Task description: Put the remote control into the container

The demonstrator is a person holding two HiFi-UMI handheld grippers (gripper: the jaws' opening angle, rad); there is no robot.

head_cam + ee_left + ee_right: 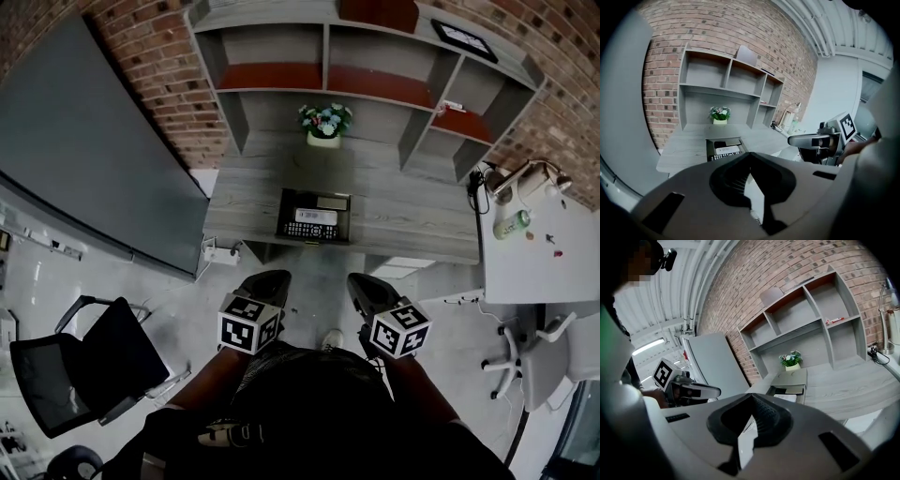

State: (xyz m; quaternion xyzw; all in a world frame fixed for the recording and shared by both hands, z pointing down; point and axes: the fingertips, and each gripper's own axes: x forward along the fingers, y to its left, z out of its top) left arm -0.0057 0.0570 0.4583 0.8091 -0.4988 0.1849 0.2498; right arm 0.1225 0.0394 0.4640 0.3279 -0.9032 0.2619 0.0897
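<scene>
both grippers empty, well short of the desk

left gripper [267,278] and right gripper [367,286]: jaws pressed together, nothing held. farther off, the remote control [309,230] appears to lie inside the black container [284,214] near the desk [412,220] edge; a careless reach could knock it off.

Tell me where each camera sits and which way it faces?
Head view: on the person's head, looking steeply down at the desk; arms, left hand-held gripper and right hand-held gripper show.
Left gripper view: on the left one, facing the desk; own shut jaws show.
Right gripper view: on the right one, facing the desk; own shut jaws show.
Shared: all three see the container and flowers.
</scene>
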